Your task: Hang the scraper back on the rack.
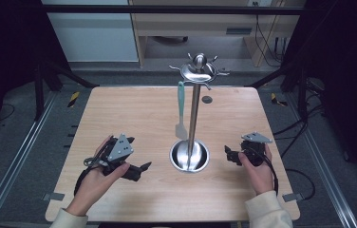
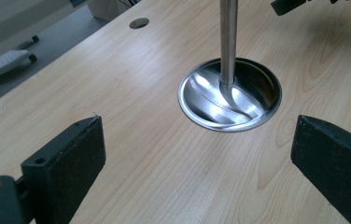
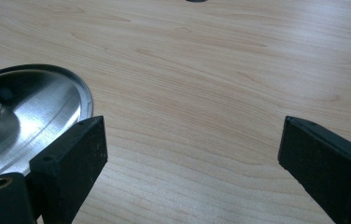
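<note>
A: What's on the wooden table (image 1: 119,109)?

B: A steel utensil stand (image 1: 194,109), round base near the front edge at the middle. A teal spatula (image 1: 181,110) hangs from a hook at its top.

A: How will it handle?

B: Light, I'd judge, with a soft blade; pinch the stiff handle.

A: And the grippers?

B: Left gripper (image 1: 141,168) and right gripper (image 1: 228,153) flank the base, jaws wide apart, holding nothing.

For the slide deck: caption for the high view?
Open tongs flank a steel utensil stand holding one teal spatula.
</note>
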Demonstrator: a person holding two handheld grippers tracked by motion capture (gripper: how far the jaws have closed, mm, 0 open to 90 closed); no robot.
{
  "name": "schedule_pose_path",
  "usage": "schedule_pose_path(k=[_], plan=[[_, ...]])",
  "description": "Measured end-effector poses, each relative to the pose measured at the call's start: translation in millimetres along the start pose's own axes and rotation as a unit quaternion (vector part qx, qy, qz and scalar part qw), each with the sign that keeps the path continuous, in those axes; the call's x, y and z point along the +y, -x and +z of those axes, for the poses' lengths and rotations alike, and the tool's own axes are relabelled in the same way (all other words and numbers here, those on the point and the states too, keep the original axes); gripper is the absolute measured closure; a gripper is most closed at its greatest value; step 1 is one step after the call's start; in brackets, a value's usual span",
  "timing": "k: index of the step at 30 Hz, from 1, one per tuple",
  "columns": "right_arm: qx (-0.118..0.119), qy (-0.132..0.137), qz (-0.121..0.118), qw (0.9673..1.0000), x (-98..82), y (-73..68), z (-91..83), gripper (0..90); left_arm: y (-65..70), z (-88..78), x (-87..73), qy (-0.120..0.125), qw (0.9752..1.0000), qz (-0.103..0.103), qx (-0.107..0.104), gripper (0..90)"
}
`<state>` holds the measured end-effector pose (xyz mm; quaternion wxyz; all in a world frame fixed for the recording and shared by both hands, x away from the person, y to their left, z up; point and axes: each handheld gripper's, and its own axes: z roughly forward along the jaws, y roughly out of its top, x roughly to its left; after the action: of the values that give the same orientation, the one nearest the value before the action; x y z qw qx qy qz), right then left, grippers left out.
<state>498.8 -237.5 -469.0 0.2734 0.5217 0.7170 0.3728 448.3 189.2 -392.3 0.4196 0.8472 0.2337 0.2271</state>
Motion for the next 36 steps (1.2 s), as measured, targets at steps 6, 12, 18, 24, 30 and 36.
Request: schedule_pose_path(k=[6,12,18,24,30,36], plan=[[-0.001,0.0,-0.001,1.0,0.0,-0.1,0.1,8.3,-4.8,6.6,-16.4,-0.013,0.9997,-0.018,0.002,2.9],[-0.001,0.001,-0.003,1.0,-0.1,0.0,0.2,8.3,-10.5,11.4,-34.9,-0.04,0.9988,-0.03,0.007,3.0],[-0.002,0.001,-0.005,1.0,-0.1,-0.2,0.3,8.3,-20.6,13.3,-53.3,-0.052,0.997,-0.053,0.022,3.1],[-0.001,0.001,-0.001,1.0,0.1,-0.2,-0.3,8.3,-33.5,10.1,-68.9,-0.054,0.9947,-0.079,0.039,3.2],[-0.001,0.003,-0.003,1.0,0.1,-0.2,-0.5,8.3,-44.8,5.6,-84.5,-0.059,0.9917,-0.095,0.065,3.3],[-0.001,0.001,-0.002,1.0,0.0,-0.3,-0.4,8.3,-53.8,1.5,-99.7,-0.066,0.9882,-0.108,0.086,3.8]])
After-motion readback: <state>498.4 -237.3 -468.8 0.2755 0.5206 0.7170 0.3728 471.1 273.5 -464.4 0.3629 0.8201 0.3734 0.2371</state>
